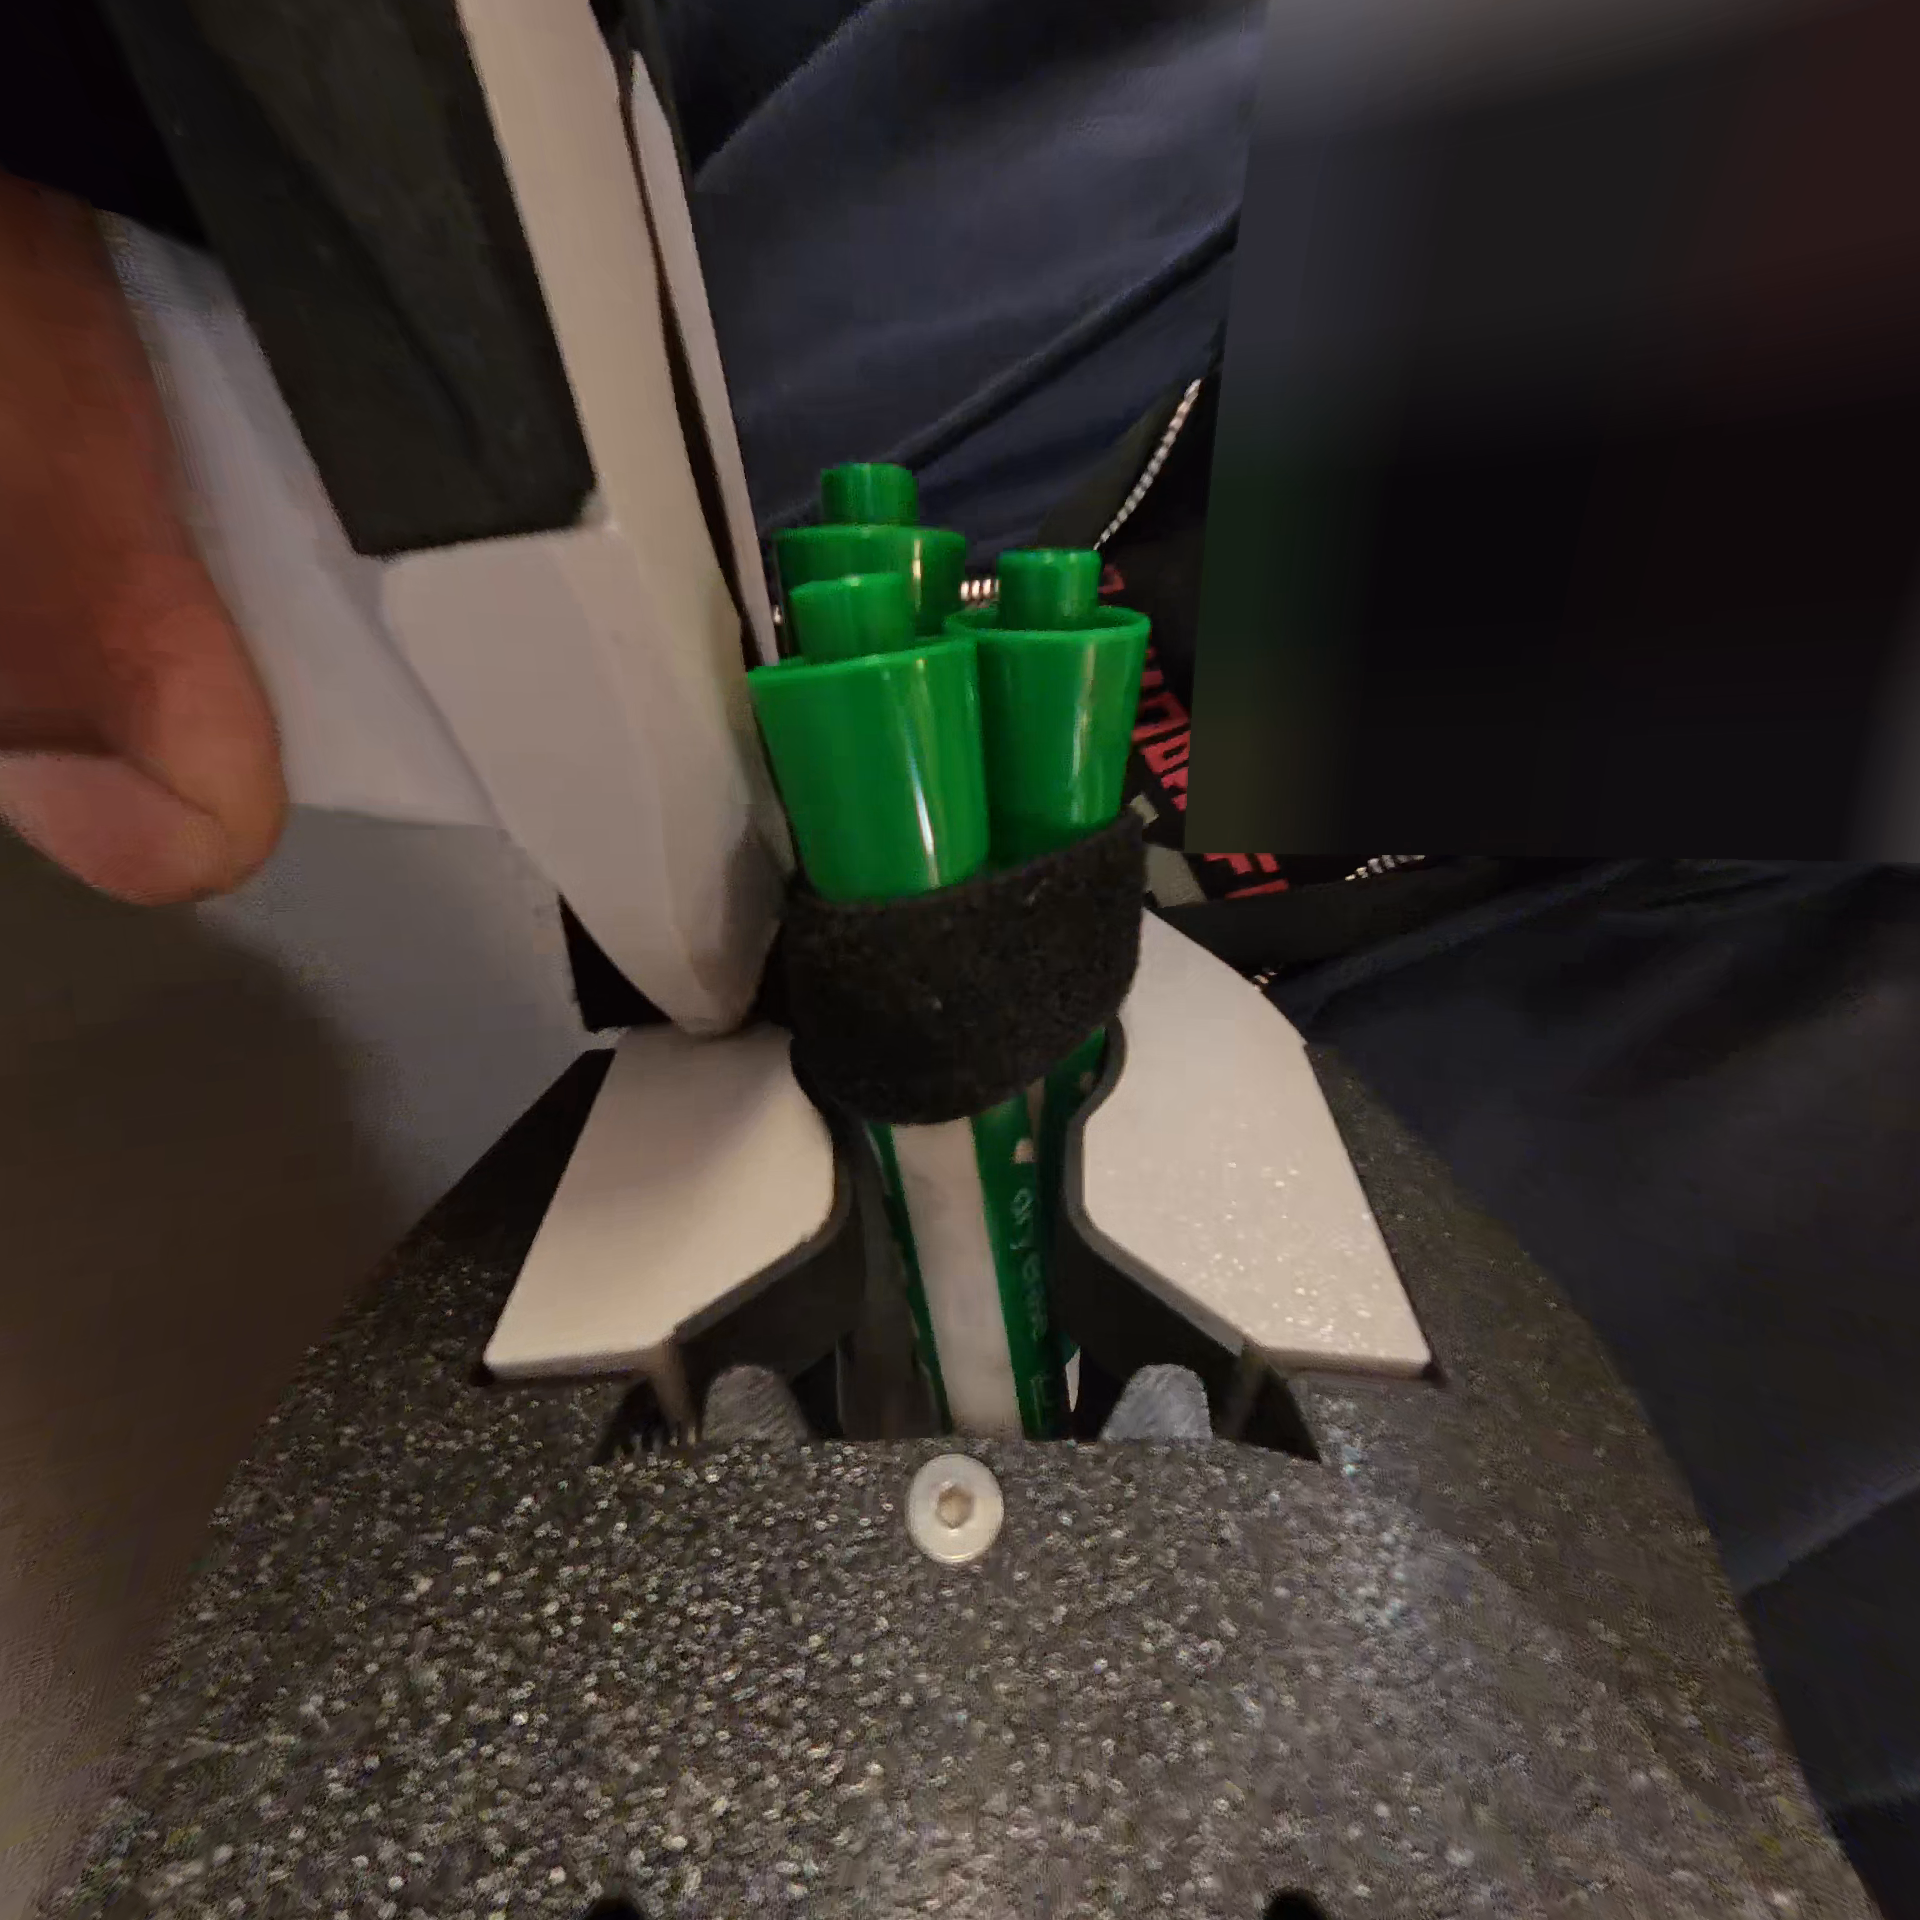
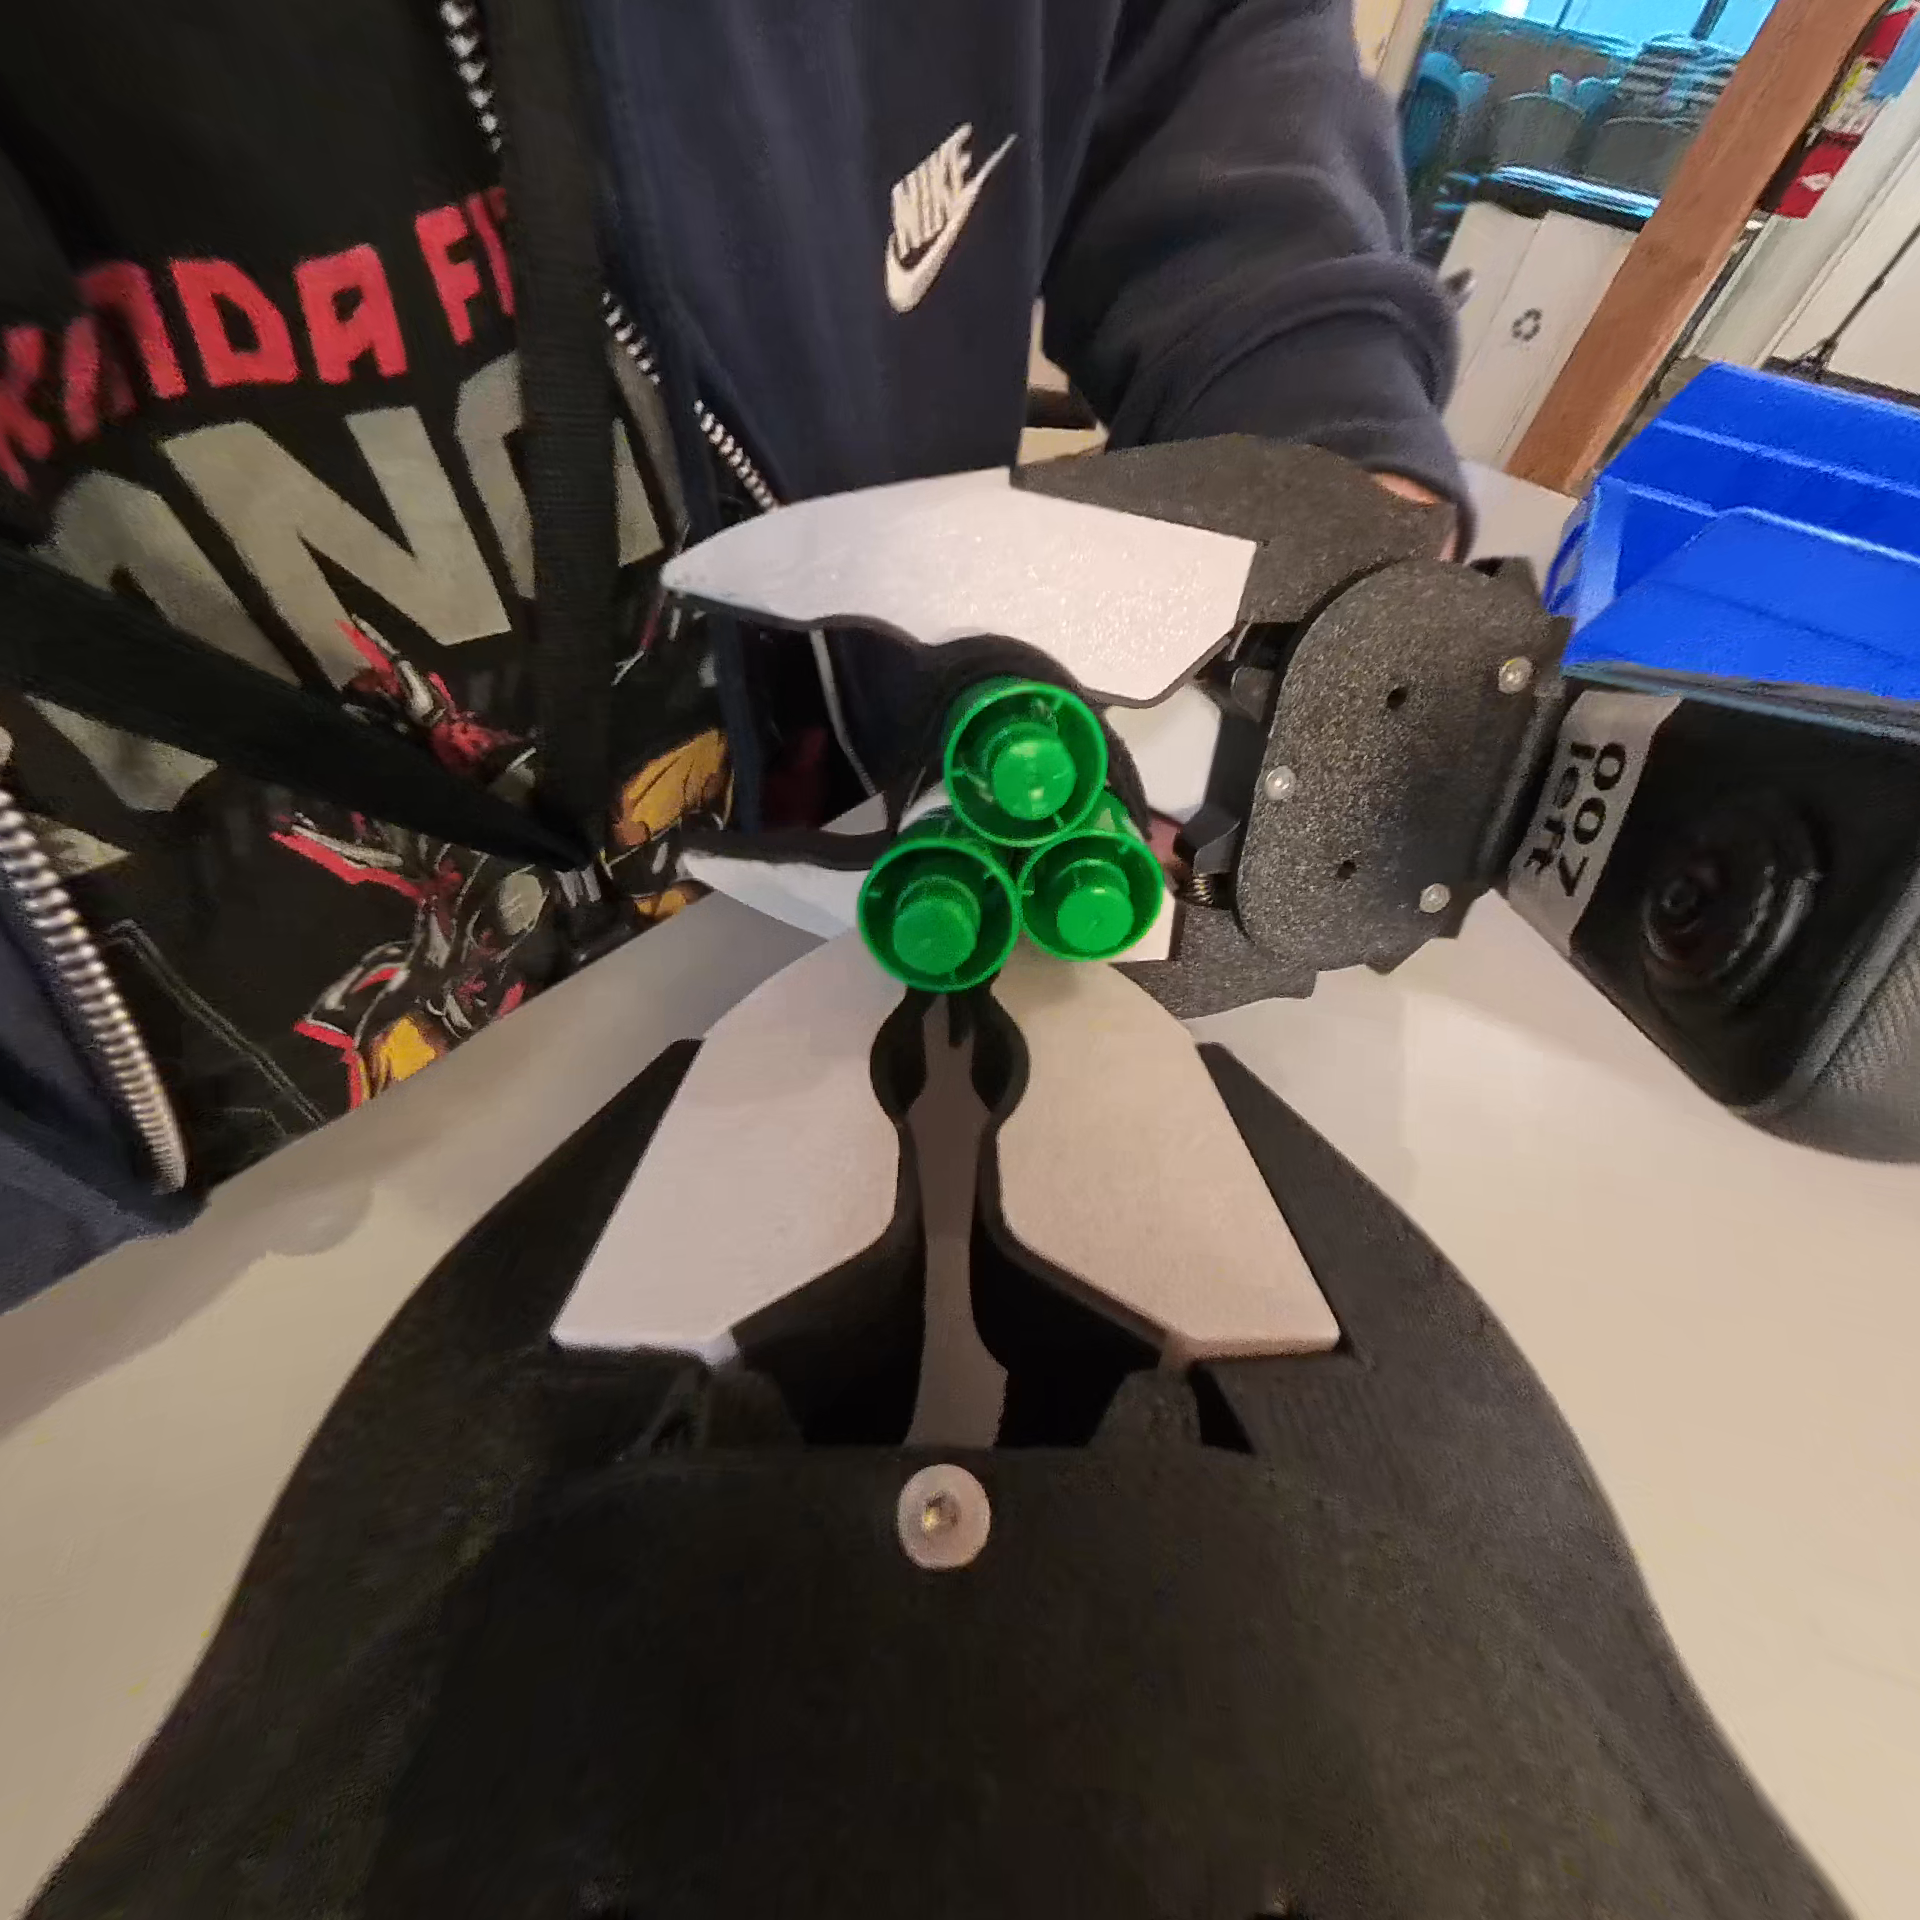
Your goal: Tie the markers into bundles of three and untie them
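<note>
Left wrist view puts our own left gripper (image 1: 961, 1081) closest to us, its white fingers (image 1: 1195, 1174) pinching the white-and-green barrels of three green markers (image 1: 935, 769) so the bundle is pointing away from us and staying steady. Just past those fingers, a black strap (image 1: 956, 987) is wrapping the markers below their caps, and we judge it is holding the three together. Beside the strap, our right gripper (image 2: 951, 1023) is coming in with its tips touching the band's edge. Right wrist view shows its fingers pressed together; something thin and black seems to be lying between them, probably the strap's tail, though we cannot tell for certain. Farther off, a white table (image 2: 1455, 1299) is lying beneath, a blue bin (image 2: 1745, 540) is sitting behind, and a person in a dark hoodie (image 2: 935, 312) is standing beyond.
</note>
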A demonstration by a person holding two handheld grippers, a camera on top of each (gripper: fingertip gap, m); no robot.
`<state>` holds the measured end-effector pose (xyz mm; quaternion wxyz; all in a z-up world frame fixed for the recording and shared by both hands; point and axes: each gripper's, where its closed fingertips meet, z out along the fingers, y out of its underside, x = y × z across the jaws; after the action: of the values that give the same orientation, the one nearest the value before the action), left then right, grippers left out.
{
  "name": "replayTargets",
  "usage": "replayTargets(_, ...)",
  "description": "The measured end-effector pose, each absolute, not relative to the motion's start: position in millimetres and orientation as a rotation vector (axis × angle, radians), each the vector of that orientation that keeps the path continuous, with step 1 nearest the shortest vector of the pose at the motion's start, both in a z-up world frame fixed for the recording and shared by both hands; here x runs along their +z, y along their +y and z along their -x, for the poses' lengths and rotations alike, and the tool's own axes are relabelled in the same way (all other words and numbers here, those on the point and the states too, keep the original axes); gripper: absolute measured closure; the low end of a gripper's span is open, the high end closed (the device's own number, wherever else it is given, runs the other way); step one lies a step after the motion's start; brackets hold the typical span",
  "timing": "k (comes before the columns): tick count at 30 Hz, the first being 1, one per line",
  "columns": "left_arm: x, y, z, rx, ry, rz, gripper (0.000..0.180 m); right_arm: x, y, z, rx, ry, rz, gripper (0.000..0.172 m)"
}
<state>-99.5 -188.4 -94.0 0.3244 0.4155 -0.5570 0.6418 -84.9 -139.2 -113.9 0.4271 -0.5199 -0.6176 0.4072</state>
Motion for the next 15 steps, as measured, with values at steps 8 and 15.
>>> replayTargets(8,-74.8,-181.3,92.4,1.849,-1.221,-0.968,0.140,-107.1,-137.5,79.4,1.197,-1.487,1.355,0.168)
replayTargets(15,-66.1,-183.7,95.4,1.874,-1.206,-0.834,0.140,-100.6,-139.7,77.9,1.183,-1.462,1.367,0.168)
